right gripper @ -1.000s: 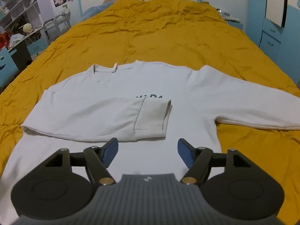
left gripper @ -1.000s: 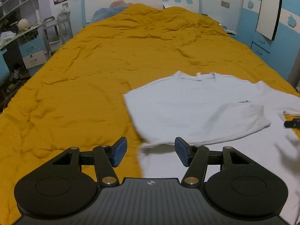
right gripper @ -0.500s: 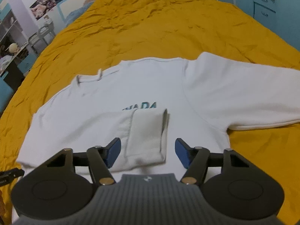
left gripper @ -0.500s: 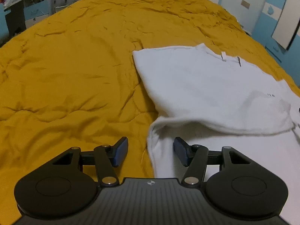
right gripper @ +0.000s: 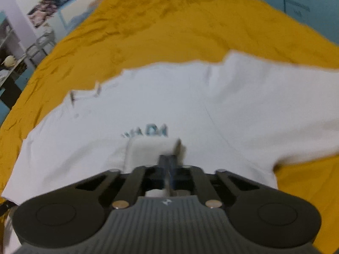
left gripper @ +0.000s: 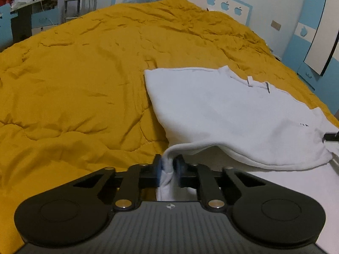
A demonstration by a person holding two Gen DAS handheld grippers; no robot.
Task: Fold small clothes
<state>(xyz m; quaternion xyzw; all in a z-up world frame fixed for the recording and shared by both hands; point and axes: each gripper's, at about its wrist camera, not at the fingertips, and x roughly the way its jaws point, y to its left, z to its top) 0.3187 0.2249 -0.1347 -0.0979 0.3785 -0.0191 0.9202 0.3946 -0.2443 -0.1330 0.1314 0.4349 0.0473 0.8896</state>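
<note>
A white long-sleeved sweatshirt (left gripper: 222,110) lies flat on a mustard-yellow quilt (left gripper: 74,80). One sleeve is folded across the chest. My left gripper (left gripper: 168,167) is shut on the shirt's left side edge, pinching a fold of white fabric just below the folded sleeve. In the right wrist view the shirt (right gripper: 243,105) fills the middle, with blue lettering (right gripper: 148,131) on the chest. My right gripper (right gripper: 168,170) is shut on the cuff (right gripper: 152,150) of the folded sleeve. The view is blurred. The other sleeve (right gripper: 296,114) stretches out to the right.
The quilt covers a large bed that runs back to a white headboard (left gripper: 222,2) with blue apple shapes. A desk and shelves (left gripper: 31,12) stand beyond the bed's left side. Blue cabinets (left gripper: 313,42) stand at the right.
Both grippers have moved down and forward onto the shirt and shut: the left on the side edge, the right on the folded sleeve's cuff. Both were open before.
</note>
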